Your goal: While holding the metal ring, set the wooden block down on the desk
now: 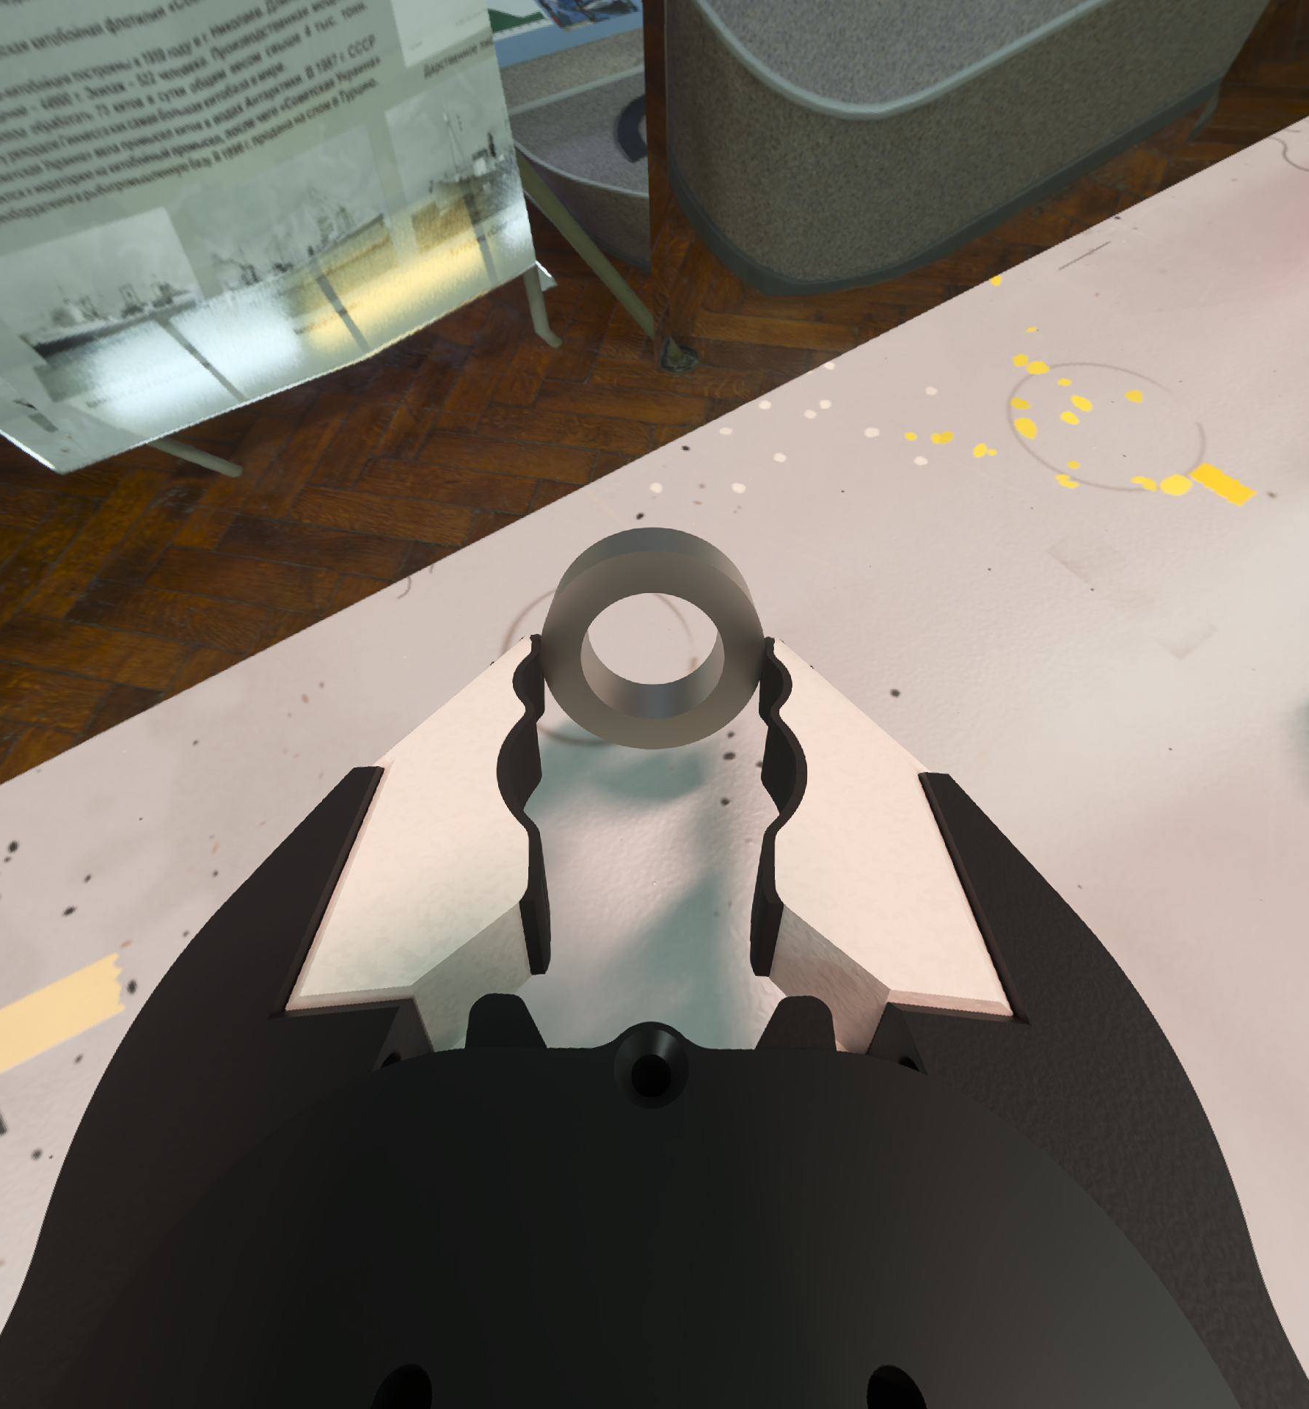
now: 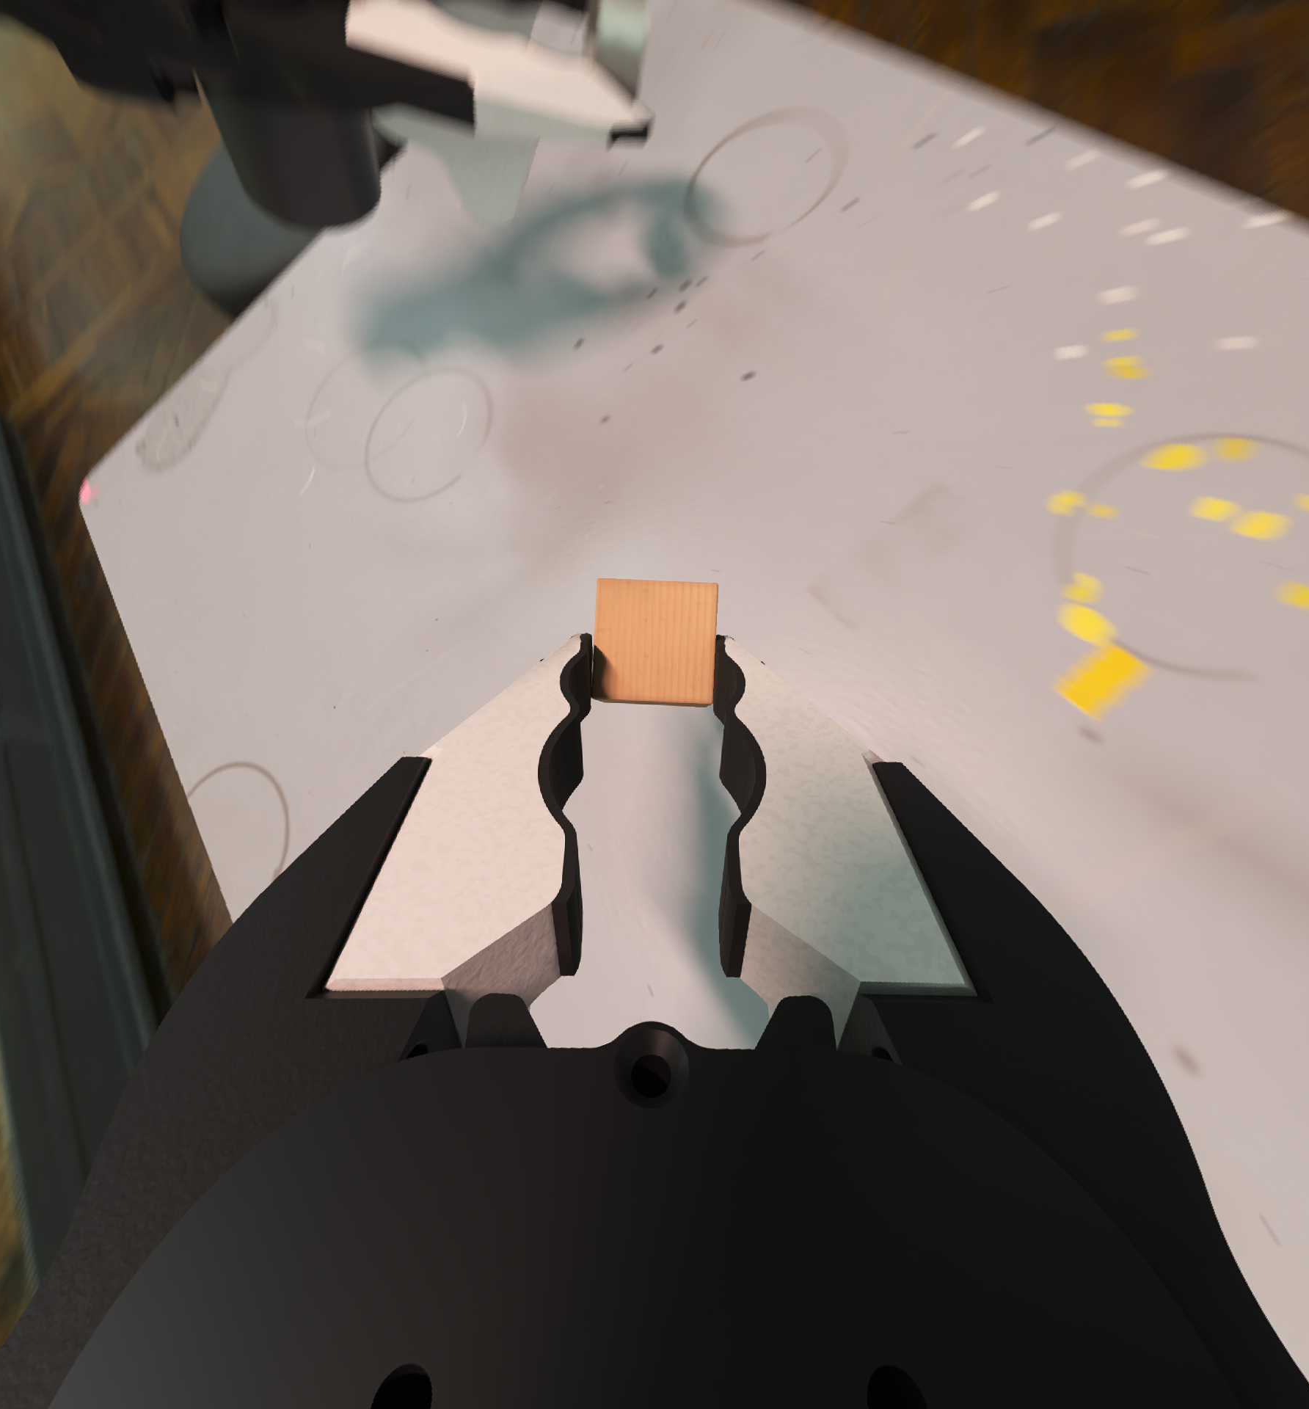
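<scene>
Grey metal ring (image 1: 650,662) sits pinched at the tips of my left gripper (image 1: 651,671), hole facing the camera, both pads pressed against its outer wall. It hangs above the desk (image 1: 1017,686), not touching it as far as I can judge; a soft shadow lies on the pale surface beneath. That half of the job reads as in hand.

Wooden block (image 2: 654,640) is clamped between the tips of my right gripper (image 2: 653,667), square end face toward the lens, grain running up and down. From the right wrist view it looks held off the speckled top, with bare desk showing under and past it, so the set-down is not yet done. The background there is smeared, which makes the clearance hard to read.

Left gripper also shows far off at the upper left of the right wrist view, well apart from the block.

Left to do, in my judgement: lower the block until it seats flat, spread the right fingers, back away, with the ring kept gripped throughout.
</scene>
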### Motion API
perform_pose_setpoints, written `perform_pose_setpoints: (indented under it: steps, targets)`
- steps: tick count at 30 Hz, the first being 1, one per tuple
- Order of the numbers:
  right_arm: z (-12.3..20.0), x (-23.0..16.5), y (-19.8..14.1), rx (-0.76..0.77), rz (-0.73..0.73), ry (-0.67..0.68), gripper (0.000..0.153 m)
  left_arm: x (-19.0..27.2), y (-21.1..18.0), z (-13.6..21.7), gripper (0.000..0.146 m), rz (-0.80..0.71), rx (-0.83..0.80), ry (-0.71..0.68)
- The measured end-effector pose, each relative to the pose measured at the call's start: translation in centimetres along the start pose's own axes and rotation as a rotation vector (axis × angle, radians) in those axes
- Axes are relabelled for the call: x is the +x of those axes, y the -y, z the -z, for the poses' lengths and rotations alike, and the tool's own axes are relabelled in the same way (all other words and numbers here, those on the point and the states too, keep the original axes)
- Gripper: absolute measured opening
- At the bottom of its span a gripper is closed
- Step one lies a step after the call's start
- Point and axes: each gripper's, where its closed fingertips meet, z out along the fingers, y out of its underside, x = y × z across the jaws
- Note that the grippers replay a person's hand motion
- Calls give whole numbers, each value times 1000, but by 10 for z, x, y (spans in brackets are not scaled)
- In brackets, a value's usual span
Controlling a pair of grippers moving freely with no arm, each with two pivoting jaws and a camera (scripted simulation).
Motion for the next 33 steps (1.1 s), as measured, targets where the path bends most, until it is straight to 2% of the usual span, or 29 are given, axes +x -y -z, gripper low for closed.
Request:
perform_pose_setpoints:
  steps: [2, 4, 6, 11, 17, 23, 26, 33]
  targets:
    - [-40, -12, -1, -116, 51, 14, 31, 3, -1, 2, 57, 4, -4, -30]
    - [-67, -14, 8, -179, 145, -28, 31, 8, 1, 6, 57, 1, 18, -74]
    - [-88, -10, 15, -226, 208, -51, 31, 9, 2, 10, 57, -7, 37, -88]
    - [-119, -5, 15, -284, 200, -3, 31, 10, -5, 10, 57, -23, 0, -111]
    - [-125, 1, -4, -262, 222, -51, 31, 13, -11, 5, 57, -36, -36, -137]
    - [-123, 2, 1, -235, 161, -4, 31, 8, -16, 2, 57, -4, -53, -130]
    - [-115, 0, 14, -154, 129, 13, 53, 9, -16, 2, 57, -2, -46, -134]
    - [-100, 17, 28, -53, 80, -44, 57, 12, -22, -3, 57, 12, -64, -151]
